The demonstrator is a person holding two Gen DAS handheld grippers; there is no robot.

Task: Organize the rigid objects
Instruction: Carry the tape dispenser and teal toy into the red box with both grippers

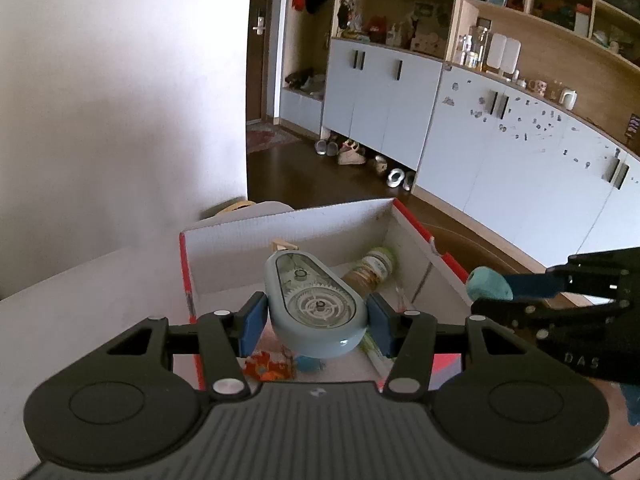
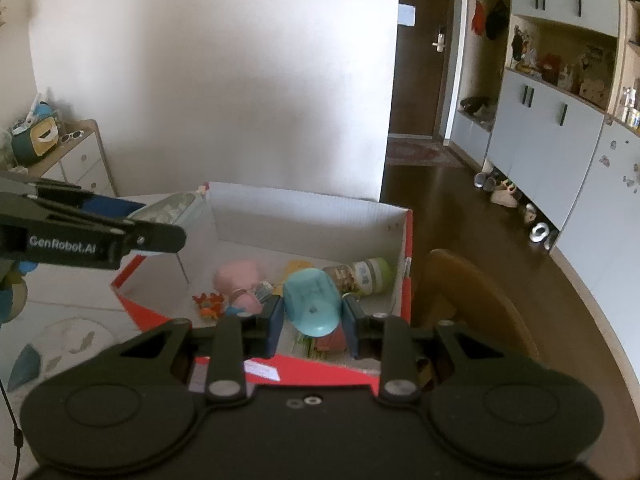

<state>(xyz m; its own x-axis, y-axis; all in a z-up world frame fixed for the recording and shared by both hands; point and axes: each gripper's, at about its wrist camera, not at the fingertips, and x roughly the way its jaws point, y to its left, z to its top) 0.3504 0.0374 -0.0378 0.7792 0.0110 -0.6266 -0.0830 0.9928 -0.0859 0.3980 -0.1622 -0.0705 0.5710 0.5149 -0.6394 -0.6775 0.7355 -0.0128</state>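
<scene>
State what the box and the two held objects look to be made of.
Box: corrugated cardboard, white inside, red outside; fluted edge visible. Gear gadget in the left gripper: glossy pale-blue plastic, clear window over white gears. Teal piece in the right gripper: probably smooth moulded plastic.

Left gripper (image 1: 316, 320), lower centre: black linkage arms with silver pivot screws, blue finger pads (image 1: 252, 322), ribbed grey housing. Right gripper (image 2: 312, 322), lower centre: same black build; "GenRobot.AI" lettering on the left gripper at left edge.
</scene>
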